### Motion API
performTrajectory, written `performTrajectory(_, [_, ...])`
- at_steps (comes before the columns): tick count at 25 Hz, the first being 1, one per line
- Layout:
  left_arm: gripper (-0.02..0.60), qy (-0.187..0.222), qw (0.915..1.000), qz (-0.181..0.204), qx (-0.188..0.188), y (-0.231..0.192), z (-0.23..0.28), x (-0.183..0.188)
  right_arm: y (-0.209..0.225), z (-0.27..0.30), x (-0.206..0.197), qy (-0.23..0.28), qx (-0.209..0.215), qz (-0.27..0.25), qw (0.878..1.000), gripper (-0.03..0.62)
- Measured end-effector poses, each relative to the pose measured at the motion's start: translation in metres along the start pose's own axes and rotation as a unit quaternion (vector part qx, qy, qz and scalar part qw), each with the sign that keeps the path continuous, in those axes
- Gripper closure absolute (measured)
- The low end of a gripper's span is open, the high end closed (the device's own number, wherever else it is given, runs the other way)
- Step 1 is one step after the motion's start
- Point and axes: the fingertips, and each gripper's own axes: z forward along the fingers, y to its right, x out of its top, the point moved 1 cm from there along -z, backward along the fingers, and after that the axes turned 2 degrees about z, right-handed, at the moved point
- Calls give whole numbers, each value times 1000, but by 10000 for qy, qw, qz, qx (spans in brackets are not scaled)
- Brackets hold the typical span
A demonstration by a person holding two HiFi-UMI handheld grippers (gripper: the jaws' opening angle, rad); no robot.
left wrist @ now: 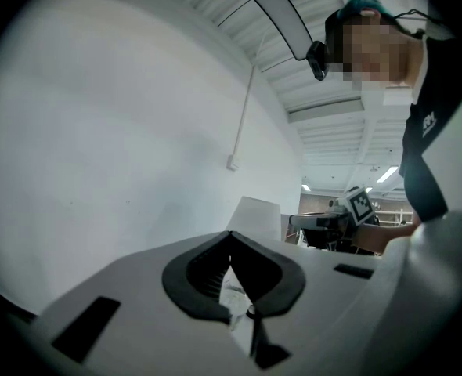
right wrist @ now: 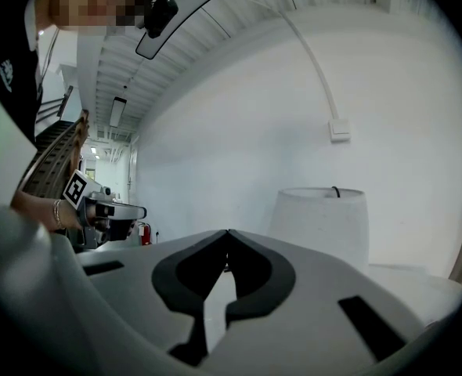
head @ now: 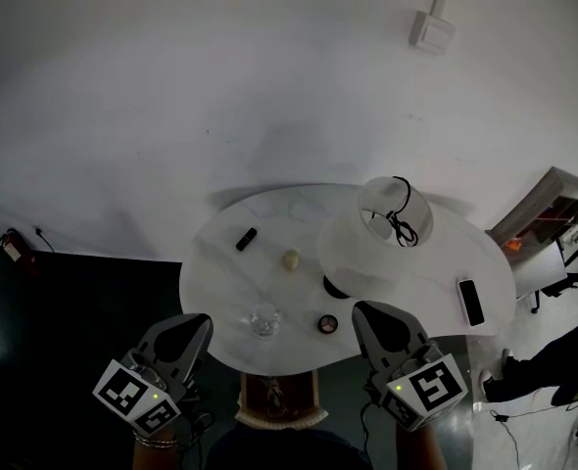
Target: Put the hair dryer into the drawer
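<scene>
No hair dryer or drawer can be made out for certain. A white round table (head: 220,262) stands in front of me. On it is a tall white lampshade-like cone (head: 372,248) with a black cord (head: 402,225) looped at its open top; the cone also shows in the right gripper view (right wrist: 321,225). My left gripper (head: 205,320) (left wrist: 231,235) is held level at the table's near left edge, shut and empty. The right gripper (head: 360,308) (right wrist: 229,232) hovers at the near right edge, also shut with nothing between its jaws.
On the table lie a small black object (head: 246,239), a pale lump (head: 291,259), a clear glass (head: 264,321), a small round tin (head: 327,323) and a phone (head: 470,302). A brown wooden piece (head: 277,397) sits below the near edge. Shelving (head: 549,213) stands at right.
</scene>
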Motion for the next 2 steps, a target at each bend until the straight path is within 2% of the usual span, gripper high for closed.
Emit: performTrajectory(2, [574,17,10000,-3,3,0,0,1,0,0,1,12,-4,4,10000,577])
